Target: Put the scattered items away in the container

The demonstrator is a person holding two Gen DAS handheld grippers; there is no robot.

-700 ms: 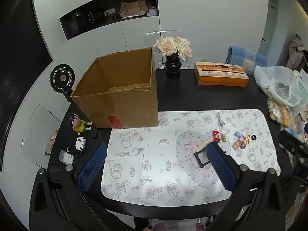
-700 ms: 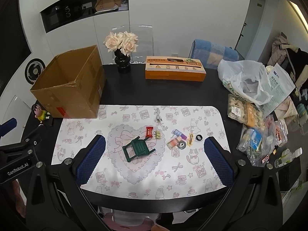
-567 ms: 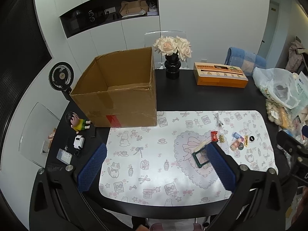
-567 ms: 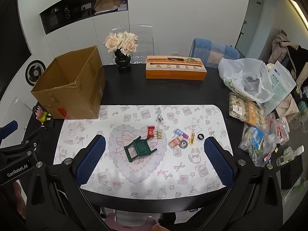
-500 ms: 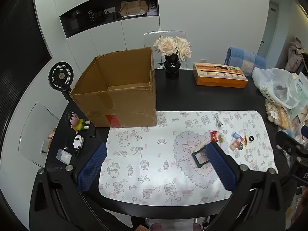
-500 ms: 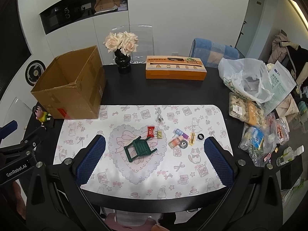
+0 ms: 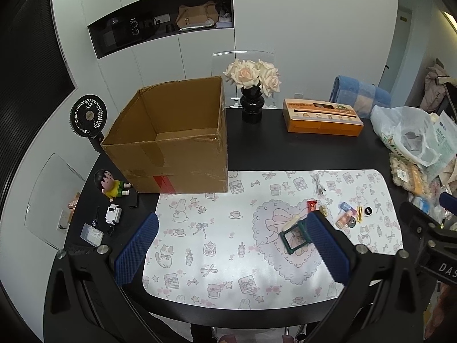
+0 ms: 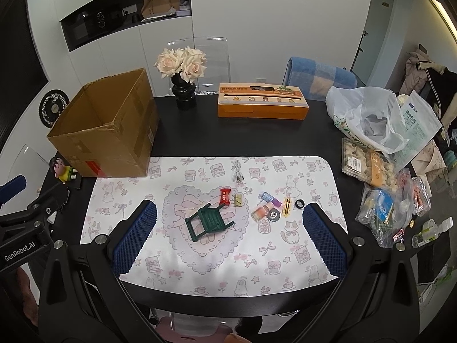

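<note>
left gripper (image 7: 232,245): we've got it spread wide, holding nothing
right gripper (image 8: 228,233): same, wide apart over the mat
green toy chair (image 8: 208,221): tipped over, mid-mat
cardboard box (image 8: 105,131): open at the surface's back-left corner

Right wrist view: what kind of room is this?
Probably a home dining area. A black table carries a vase of roses and bagged snacks, with a clear chair behind it and built-in white cabinets holding a handbag.
</note>
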